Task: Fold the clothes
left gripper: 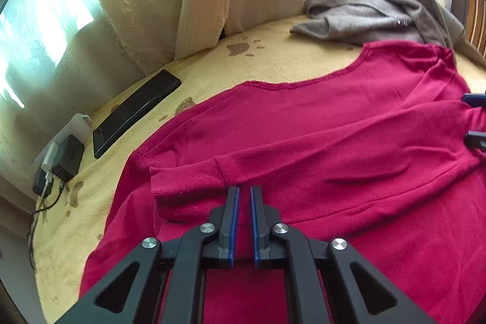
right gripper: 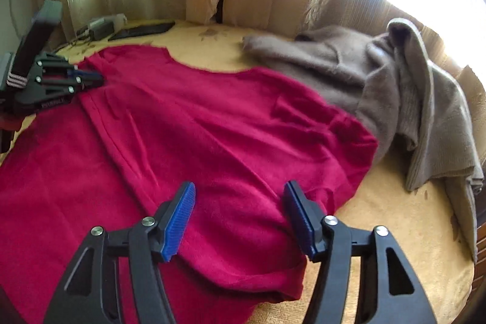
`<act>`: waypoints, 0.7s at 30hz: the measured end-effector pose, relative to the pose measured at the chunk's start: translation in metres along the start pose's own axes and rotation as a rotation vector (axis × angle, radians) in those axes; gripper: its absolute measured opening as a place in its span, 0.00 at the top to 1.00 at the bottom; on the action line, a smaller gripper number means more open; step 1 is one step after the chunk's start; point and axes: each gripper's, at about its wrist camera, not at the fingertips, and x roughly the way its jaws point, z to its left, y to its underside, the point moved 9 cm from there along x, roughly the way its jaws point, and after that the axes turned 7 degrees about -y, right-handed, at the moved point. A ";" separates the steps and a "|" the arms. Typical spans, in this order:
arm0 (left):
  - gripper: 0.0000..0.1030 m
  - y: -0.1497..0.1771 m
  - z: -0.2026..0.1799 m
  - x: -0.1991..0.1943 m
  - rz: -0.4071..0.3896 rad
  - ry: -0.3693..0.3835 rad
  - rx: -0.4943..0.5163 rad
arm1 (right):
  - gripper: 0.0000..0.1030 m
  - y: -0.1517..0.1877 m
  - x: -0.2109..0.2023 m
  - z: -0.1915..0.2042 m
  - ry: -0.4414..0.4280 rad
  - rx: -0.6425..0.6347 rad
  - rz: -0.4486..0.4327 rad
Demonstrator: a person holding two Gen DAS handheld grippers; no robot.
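From the left wrist view, the left gripper [left gripper: 244, 193] has its blue-padded jaws drawn nearly together with only a thin slit between them and nothing caught in it. Just beyond the jaw tips lies the crimson knit sweater [left gripper: 303, 123], spread over a yellow towelling bed cover [left gripper: 212, 75]. One sleeve is folded across the body, its ribbed cuff [left gripper: 188, 178] lying just ahead and left of the jaws. The rounded neckline edge runs along the far side. Far left of the jaws lie a flat black phone [left gripper: 136, 111] and a black charger block with a white cable [left gripper: 68, 157]. Far right, beyond the red garment, sits a crumpled grey-brown fuzzy sweater [left gripper: 379, 11].

From the right wrist view, the right gripper [right gripper: 240, 202] has its jaws spread wide, holding nothing; the crimson sweater [right gripper: 197, 126] lies beneath and between them, its right edge bunched into soft folds. The left gripper [right gripper: 88, 78] rests at the sweater's far left edge. The grey-brown sweater [right gripper: 379, 81] is heaped to the right, touching the red one.
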 end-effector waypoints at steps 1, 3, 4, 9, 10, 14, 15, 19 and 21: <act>0.92 0.003 0.003 0.000 -0.013 0.026 -0.039 | 0.31 0.001 0.000 -0.001 -0.011 -0.009 -0.006; 0.92 0.006 0.008 -0.001 -0.030 0.076 -0.092 | 0.30 0.003 0.002 -0.002 -0.021 -0.009 -0.005; 0.92 0.006 0.009 0.000 -0.026 0.095 -0.110 | 0.29 0.003 0.002 -0.002 -0.017 -0.010 -0.005; 0.92 0.007 0.011 -0.003 0.028 0.119 -0.161 | 0.24 0.003 0.004 -0.005 -0.022 0.011 -0.001; 0.92 0.009 0.011 -0.007 0.043 0.108 -0.165 | 0.23 0.002 0.004 -0.006 -0.020 0.011 0.000; 0.92 0.025 0.002 -0.033 0.039 0.138 -0.177 | 0.20 0.002 0.002 -0.007 -0.007 0.011 0.001; 0.92 0.030 -0.001 -0.038 0.042 0.161 -0.183 | 0.19 0.002 0.003 -0.008 -0.013 0.014 0.001; 0.92 0.039 -0.006 -0.049 0.039 0.202 -0.221 | 0.01 0.004 0.005 -0.002 -0.048 0.003 0.018; 0.92 0.032 -0.007 -0.048 0.023 0.178 -0.207 | 0.01 0.005 0.007 0.004 -0.047 -0.012 0.037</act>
